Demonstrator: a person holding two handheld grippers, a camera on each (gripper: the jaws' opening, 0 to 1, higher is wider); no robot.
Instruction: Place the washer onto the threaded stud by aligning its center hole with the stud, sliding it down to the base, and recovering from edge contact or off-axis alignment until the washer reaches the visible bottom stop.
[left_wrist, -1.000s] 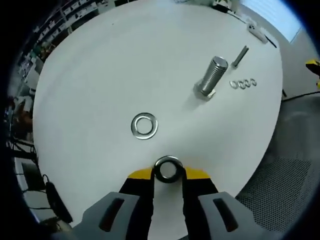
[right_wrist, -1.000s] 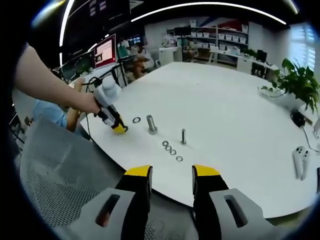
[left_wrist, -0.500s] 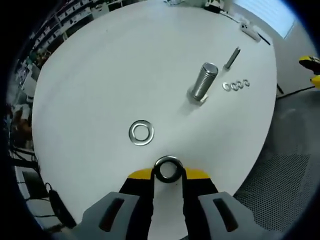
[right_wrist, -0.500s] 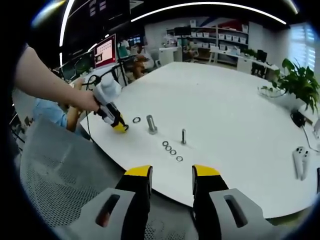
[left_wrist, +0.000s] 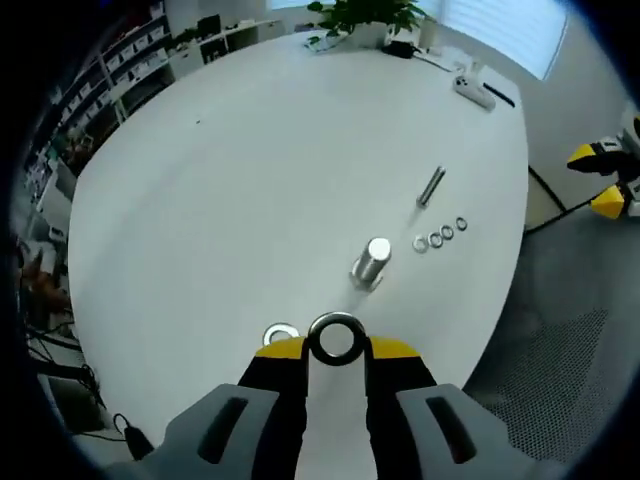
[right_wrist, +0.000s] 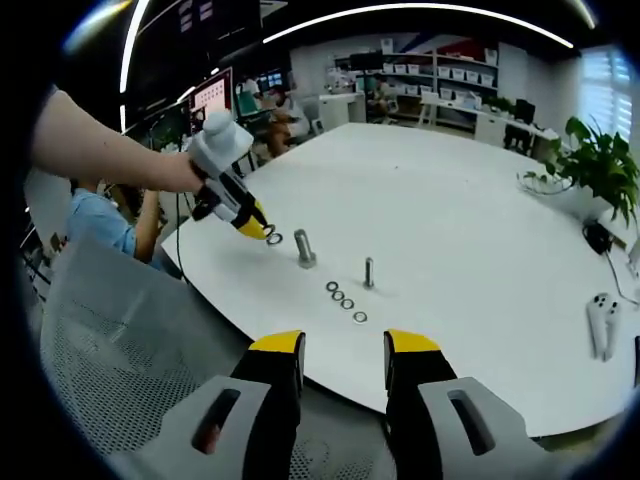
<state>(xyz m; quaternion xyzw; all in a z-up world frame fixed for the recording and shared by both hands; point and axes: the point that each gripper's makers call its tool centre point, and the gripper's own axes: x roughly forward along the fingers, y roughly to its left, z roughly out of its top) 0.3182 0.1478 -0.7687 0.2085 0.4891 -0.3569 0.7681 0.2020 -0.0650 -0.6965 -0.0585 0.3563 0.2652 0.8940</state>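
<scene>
Left gripper (left_wrist: 337, 345) clamps washer (left_wrist: 336, 338); right gripper (right_wrist: 343, 350) gapes empty; centre hole over threaded stud (left_wrist: 372, 262), level, before lowering.

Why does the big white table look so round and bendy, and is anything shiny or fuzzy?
Left gripper view: the fisheye lens bends the white table; the steel washer in the left gripper glints, and the thick threaded stud casts a soft shadow. Right gripper view: ceiling light strips arc brightly, and the far shelves look fuzzy.
</scene>
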